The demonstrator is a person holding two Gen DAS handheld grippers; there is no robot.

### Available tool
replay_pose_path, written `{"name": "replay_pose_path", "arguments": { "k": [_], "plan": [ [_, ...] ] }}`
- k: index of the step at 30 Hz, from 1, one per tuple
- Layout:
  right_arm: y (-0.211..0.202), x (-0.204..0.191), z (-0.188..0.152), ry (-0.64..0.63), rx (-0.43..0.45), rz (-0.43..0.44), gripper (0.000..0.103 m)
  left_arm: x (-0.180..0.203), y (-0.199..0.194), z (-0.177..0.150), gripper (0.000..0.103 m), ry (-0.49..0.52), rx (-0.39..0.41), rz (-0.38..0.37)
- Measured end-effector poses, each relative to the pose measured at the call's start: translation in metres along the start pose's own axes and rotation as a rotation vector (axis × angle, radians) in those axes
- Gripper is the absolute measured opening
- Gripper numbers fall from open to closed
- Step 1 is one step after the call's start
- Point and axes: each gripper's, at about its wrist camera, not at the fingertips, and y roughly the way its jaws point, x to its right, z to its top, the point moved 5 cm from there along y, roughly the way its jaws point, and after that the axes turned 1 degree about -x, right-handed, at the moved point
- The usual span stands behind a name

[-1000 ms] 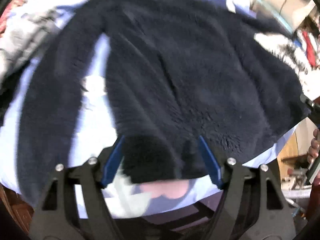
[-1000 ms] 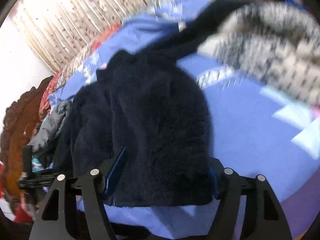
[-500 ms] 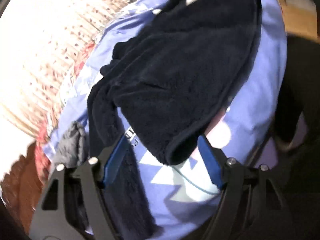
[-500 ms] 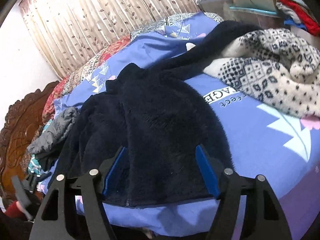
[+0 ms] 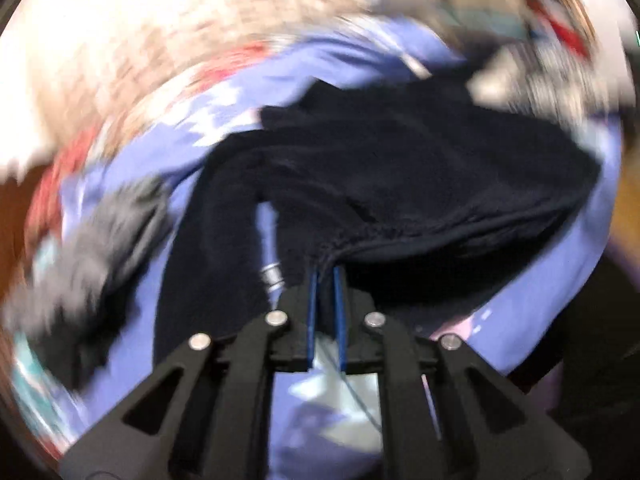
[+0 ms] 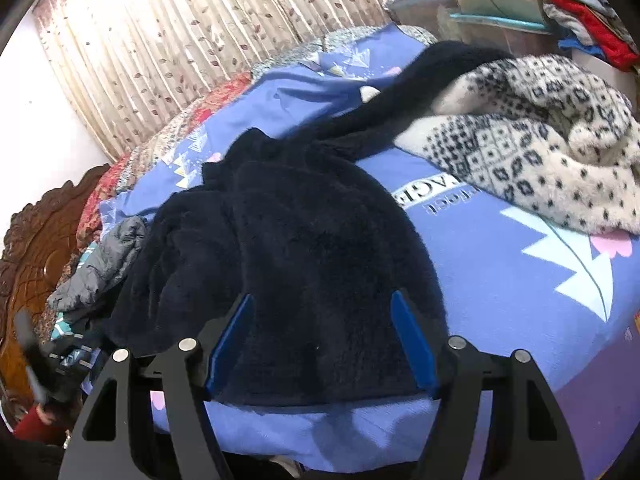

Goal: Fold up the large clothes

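Observation:
A large dark navy fleece jacket (image 6: 304, 248) lies spread on a blue patterned bedsheet (image 6: 492, 264). In the left wrist view my left gripper (image 5: 325, 280) is shut on the jacket's hem edge (image 5: 332, 248), and the jacket (image 5: 420, 168) stretches away from it, one sleeve hanging down at the left. My right gripper (image 6: 320, 320) is open, its blue fingers (image 6: 408, 336) straddling the jacket's near hem without pinching it. The left wrist view is blurred by motion.
A white and black patterned sweater (image 6: 532, 148) lies on the bed at the right, over the jacket's far sleeve. A grey garment (image 6: 100, 264) lies at the left by a carved wooden headboard (image 6: 36, 240). Curtains (image 6: 192, 40) hang behind. Stacked clothes (image 6: 588, 24) sit top right.
My left gripper has closed on the jacket's hem; it was open around it half a second ago. The left camera is swinging. The right gripper stays open over the hem.

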Motion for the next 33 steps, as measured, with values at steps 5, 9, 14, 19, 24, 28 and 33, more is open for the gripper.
{"name": "replay_pose_path", "arguments": {
  "k": [5, 9, 14, 19, 24, 28, 33],
  "plan": [
    [0.017, -0.013, 0.0, -0.039, -0.041, 0.022, 0.089, -0.054, -0.047, -0.056, 0.007, -0.276, -0.072, 0.02],
    [0.038, -0.009, -0.01, -0.021, -0.105, 0.017, 0.089, -0.054, -0.019, -0.13, 0.0, -0.37, -0.312, 0.033],
    [0.035, 0.011, -0.019, 0.043, -0.121, 0.015, 0.089, -0.073, -0.02, -0.132, 0.0, -0.429, -0.333, 0.058],
    [0.035, 0.03, -0.028, 0.108, -0.143, 0.027, 0.089, -0.061, 0.021, -0.07, 0.016, -0.329, -0.316, 0.016],
    [0.06, 0.038, -0.043, 0.159, -0.221, 0.097, 0.093, -0.032, 0.09, -0.06, 0.067, -0.278, -0.428, -0.083],
    [0.075, 0.024, -0.042, 0.179, -0.292, 0.183, 0.036, -0.013, 0.102, -0.061, 0.009, -0.329, -0.514, -0.208],
    [-0.009, -0.02, 0.016, -0.023, -0.143, 0.169, 0.034, -0.045, -0.006, -0.032, 0.006, -0.578, -0.327, -0.523]
  ]
}}
